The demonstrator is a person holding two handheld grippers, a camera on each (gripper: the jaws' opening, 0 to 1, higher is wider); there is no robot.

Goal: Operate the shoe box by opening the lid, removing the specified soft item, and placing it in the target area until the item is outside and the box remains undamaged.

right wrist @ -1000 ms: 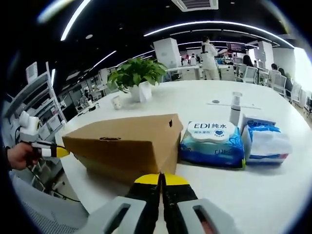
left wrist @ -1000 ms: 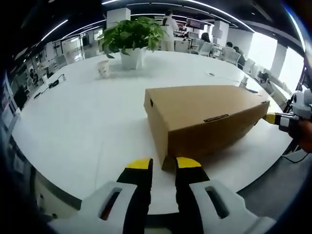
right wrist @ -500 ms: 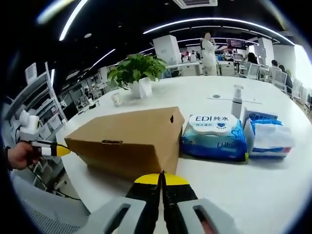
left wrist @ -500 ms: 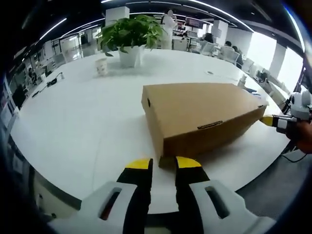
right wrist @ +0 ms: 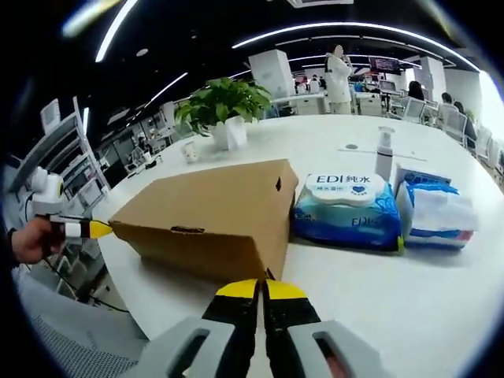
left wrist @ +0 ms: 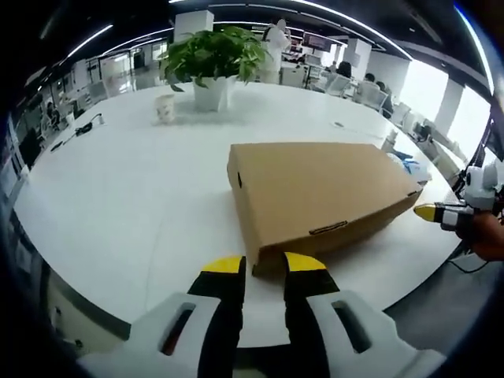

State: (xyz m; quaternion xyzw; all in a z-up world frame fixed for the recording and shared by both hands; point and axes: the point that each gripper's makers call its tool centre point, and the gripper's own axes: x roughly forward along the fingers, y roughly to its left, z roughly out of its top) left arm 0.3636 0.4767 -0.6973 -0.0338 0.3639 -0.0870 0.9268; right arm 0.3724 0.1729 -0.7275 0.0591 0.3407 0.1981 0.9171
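A wide white desk (left wrist: 142, 197) in an open-plan office carries a closed brown cardboard shoe box (left wrist: 319, 193), its lid down and lying flat near the desk's front edge. In the left gripper view the left claw (left wrist: 264, 264) sits low at the box's near corner, its yellow-tipped jaws parted by a narrow gap and gripping nothing. The right claw (right wrist: 261, 290), seen in the right gripper view, points at the opposite corner of the box (right wrist: 213, 213) with its jaws pressed together, nothing between them. Each claw also appears at the far end of the box in the other's view, yellow tip close to the cardboard: the right claw (left wrist: 431, 212) at the edge of the left gripper view, the left claw (right wrist: 94, 229) held by a hand (right wrist: 27, 239) in the right gripper view. Just beside the box lies a blue pack of wet wipes (right wrist: 346, 209), with a second soft blue-and-white pack (right wrist: 437, 214) next to it and a small pump bottle (right wrist: 383, 152) behind. A potted green plant (left wrist: 211, 59) and a paper cup (left wrist: 164, 108) stand well back on the desk.
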